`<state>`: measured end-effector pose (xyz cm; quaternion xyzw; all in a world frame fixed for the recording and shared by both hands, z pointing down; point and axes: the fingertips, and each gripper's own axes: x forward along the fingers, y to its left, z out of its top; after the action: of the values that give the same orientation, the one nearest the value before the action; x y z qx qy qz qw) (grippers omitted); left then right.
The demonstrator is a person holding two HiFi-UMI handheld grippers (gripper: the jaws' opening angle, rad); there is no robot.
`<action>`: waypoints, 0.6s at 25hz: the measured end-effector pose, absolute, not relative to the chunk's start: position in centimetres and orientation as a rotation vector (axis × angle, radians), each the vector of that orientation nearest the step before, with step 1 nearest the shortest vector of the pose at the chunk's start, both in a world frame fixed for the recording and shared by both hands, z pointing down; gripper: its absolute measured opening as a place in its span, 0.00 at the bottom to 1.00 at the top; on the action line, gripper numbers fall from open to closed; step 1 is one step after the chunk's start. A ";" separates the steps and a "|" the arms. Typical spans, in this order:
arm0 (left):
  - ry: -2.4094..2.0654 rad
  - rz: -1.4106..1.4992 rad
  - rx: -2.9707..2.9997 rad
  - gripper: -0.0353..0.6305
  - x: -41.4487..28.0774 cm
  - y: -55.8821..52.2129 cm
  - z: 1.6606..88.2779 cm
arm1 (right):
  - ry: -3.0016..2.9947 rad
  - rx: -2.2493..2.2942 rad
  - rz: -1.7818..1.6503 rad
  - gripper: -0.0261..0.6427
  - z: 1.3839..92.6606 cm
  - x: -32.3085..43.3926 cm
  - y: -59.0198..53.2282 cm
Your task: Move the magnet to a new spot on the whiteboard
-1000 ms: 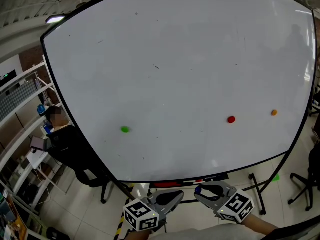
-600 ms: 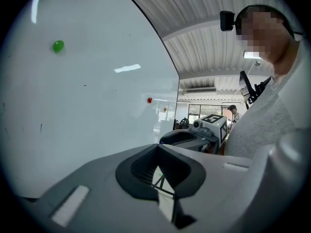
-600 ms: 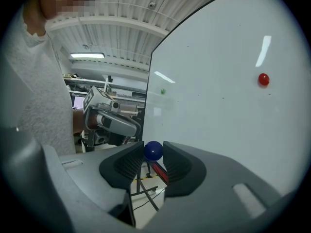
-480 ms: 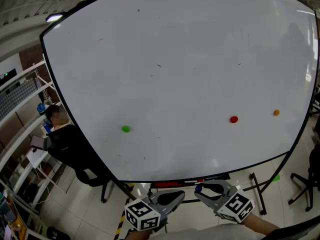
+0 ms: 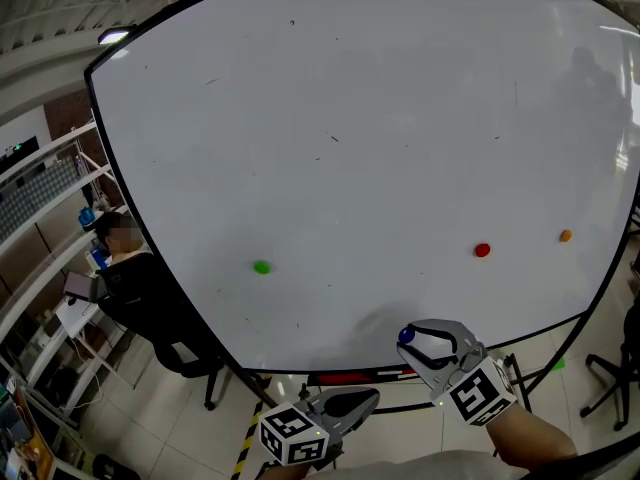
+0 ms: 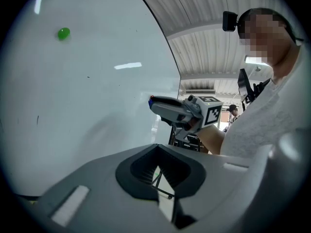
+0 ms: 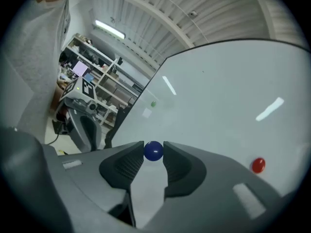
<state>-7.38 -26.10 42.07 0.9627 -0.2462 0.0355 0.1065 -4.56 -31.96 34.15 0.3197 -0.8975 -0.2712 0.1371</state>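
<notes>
Nearest the head camera, low in view, the left gripper [image 6: 156,147] has its grey jaws closed tip to tip with nothing between them. Just above and to its right, the right gripper [image 5: 408,340] is clamped on a small round blue magnet [image 7: 154,151], pinched between the two fingertips. It is held in front of the lower edge of the large white whiteboard [image 5: 350,118]. The magnet is very close to the board surface; contact can't be told.

On the board, well apart from each other: a round red magnet [image 5: 482,250] up and right of the right gripper, a small orange magnet [image 5: 565,235] further right near the frame, and a round green magnet [image 5: 261,266] off to the left.

Beyond the board's left edge are a seated person in dark clothes [image 5: 140,278] and white metal shelving [image 5: 40,198].
</notes>
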 end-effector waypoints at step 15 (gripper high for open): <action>-0.735 0.089 2.809 0.03 -9.6 -29.2 42.6 | -2.143 1.147 -1.305 0.23 25.8 -7.3 -40.6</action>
<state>-9.55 -29.24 42.64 0.9602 -0.2512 0.0306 0.1182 -7.32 -40.61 25.75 0.4081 -0.7626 -0.4644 0.1901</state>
